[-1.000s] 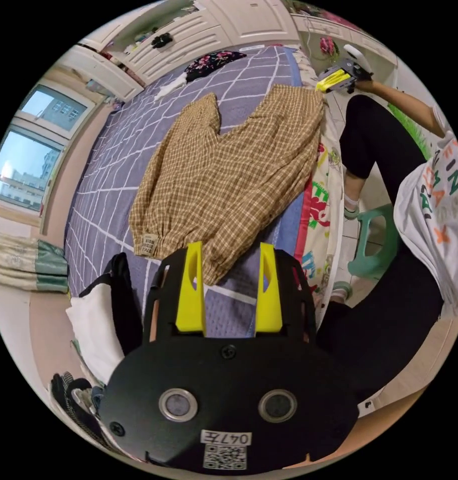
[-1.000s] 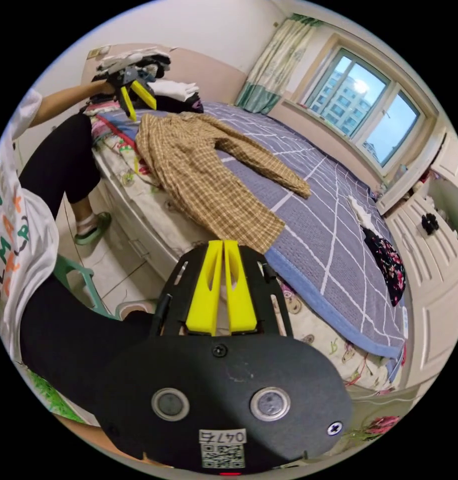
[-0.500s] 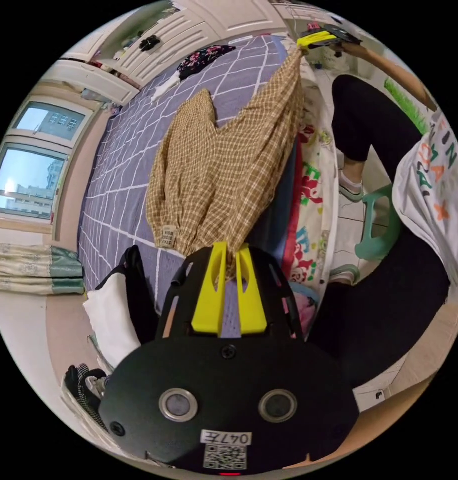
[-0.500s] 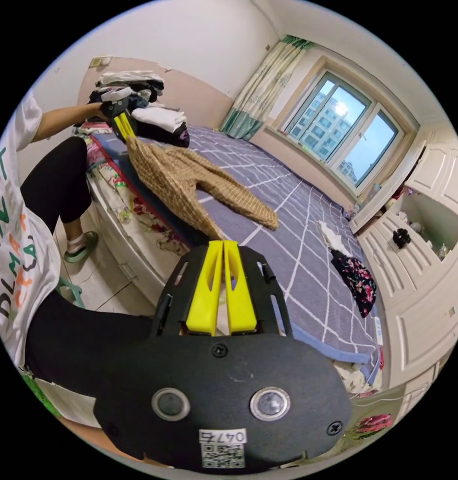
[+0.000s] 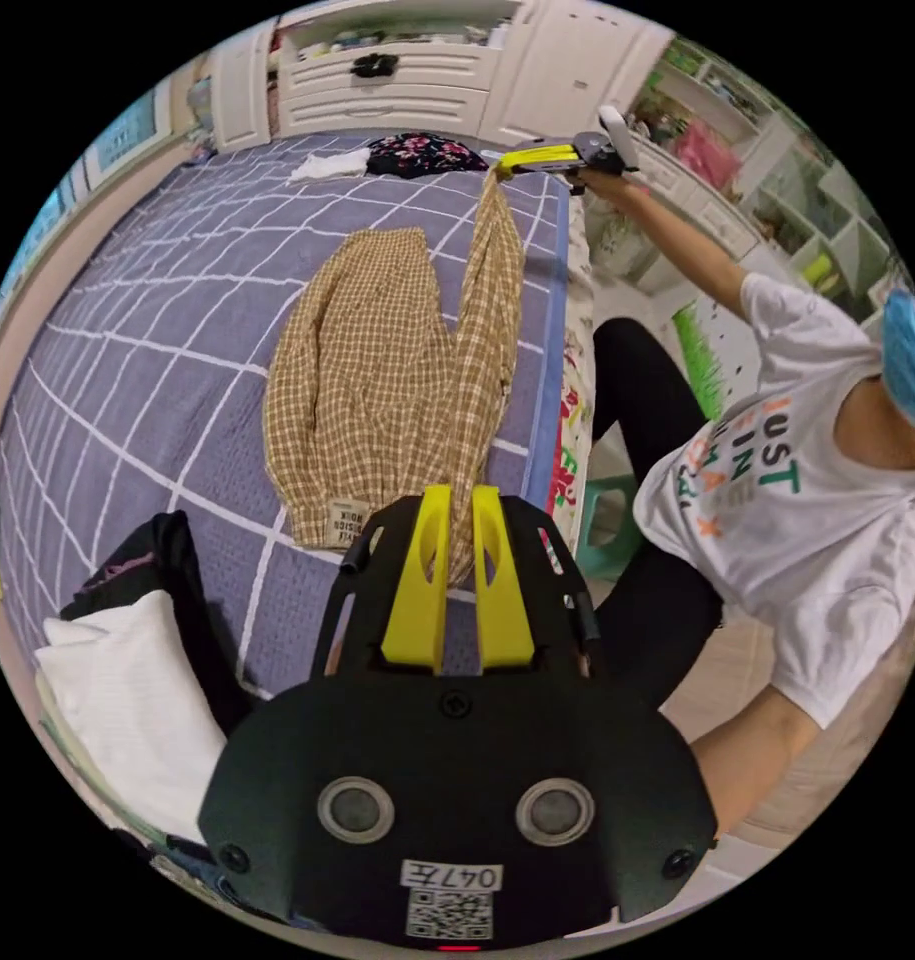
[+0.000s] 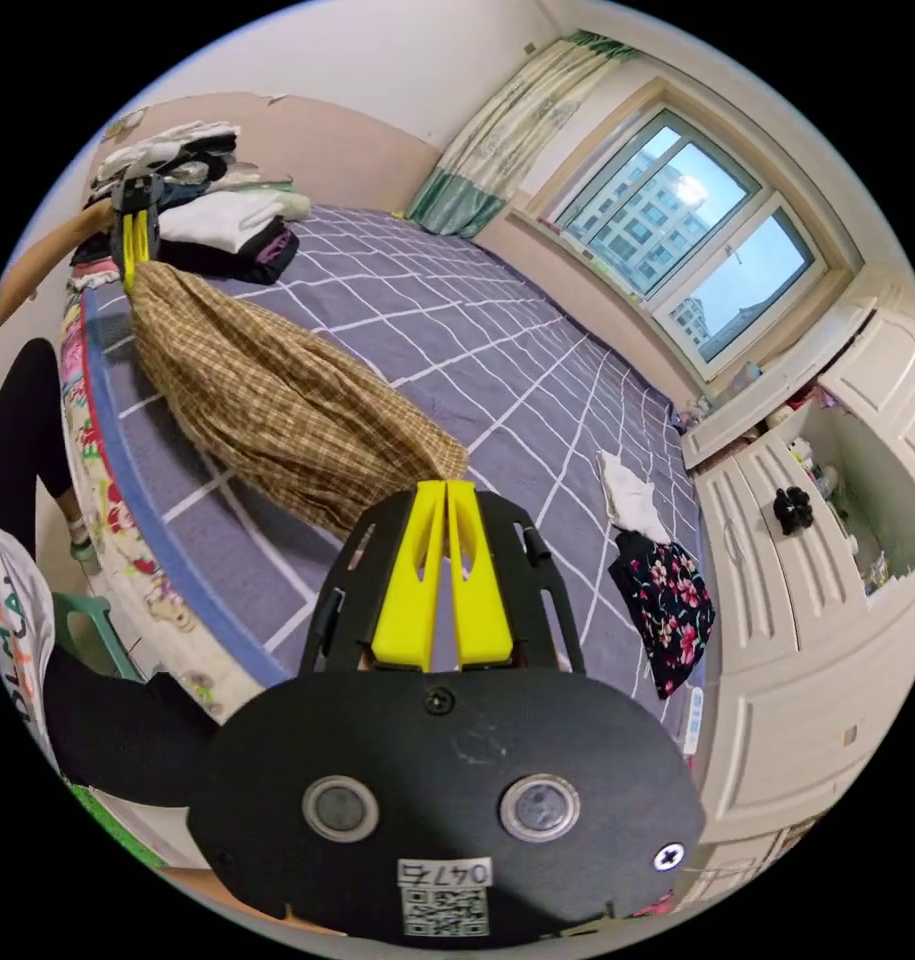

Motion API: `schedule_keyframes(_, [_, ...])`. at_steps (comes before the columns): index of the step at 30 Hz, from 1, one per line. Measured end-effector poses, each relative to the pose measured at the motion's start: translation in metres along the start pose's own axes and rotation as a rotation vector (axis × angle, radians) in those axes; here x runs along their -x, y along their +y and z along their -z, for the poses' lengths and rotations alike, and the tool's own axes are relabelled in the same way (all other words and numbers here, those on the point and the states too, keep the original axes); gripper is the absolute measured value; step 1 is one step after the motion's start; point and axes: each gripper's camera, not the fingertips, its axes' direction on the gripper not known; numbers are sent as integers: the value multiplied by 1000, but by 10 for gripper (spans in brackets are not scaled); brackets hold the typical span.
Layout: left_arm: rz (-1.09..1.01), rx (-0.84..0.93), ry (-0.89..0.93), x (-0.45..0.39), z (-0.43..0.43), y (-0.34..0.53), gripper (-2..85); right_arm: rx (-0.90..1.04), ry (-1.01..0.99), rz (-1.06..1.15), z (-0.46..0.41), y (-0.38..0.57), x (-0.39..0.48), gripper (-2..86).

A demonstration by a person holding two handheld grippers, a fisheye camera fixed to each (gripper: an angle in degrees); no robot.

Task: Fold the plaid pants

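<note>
The tan plaid pants [image 5: 377,370] lie on the purple checked bedspread [image 5: 147,330]. Their near leg is lifted into a taut band between the two grippers and hangs over the far leg. My left gripper [image 5: 461,492] is shut on the waist end of that band, beside the sewn label. In the same view my right gripper [image 5: 537,160] is clamped on the leg's hem at the far end. In the right gripper view the pants [image 6: 267,410] stretch from my shut right gripper [image 6: 445,485] back to the left gripper [image 6: 132,235].
Folded clothes are stacked at the head of the bed [image 6: 217,215], with a white folded piece [image 5: 127,690] near my left gripper. A floral garment [image 6: 667,600] and a white cloth [image 6: 632,495] lie near the foot. The person [image 5: 777,500] and a green stool [image 5: 602,520] are beside the bed.
The left gripper went from open to shut on the waist. Both grippers have raised the near leg off the bed's edge and swung it inward over the far leg.
</note>
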Motion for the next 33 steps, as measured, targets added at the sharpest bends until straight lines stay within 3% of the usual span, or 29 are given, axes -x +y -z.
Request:
schedule_keyframes(4, [135, 9, 152, 78, -1, -11, 21, 98, -47, 45, -99, -65, -26, -5])
schedule_keyframes(11, [317, 58, 212, 174, -12, -16, 29, 246, -109, 82, -259, -127, -23, -5])
schedule_keyframes(18, [396, 77, 47, 181, -1, 0, -2, 342, -287, -42, -369, -125, -7, 1])
schedule_keyframes(21, [422, 82, -131, 155, 19, 15, -6, 283, -307, -89, -375, -116, -9, 13])
schedule_keyframes(26, [393, -183, -189, 87, 48, 16, -7, 176, -251, -155, -347, -121, -22, 46])
schedule_keyframes(29, [381, -103, -361, 51, 17, -8, -7, 79, -173, -123, -300, -133, -10, 44])
schedule_keyframes(33, [387, -77, -452, 34, -28, -22, -8, -70, -311, 77, -238, -143, 73, 33])
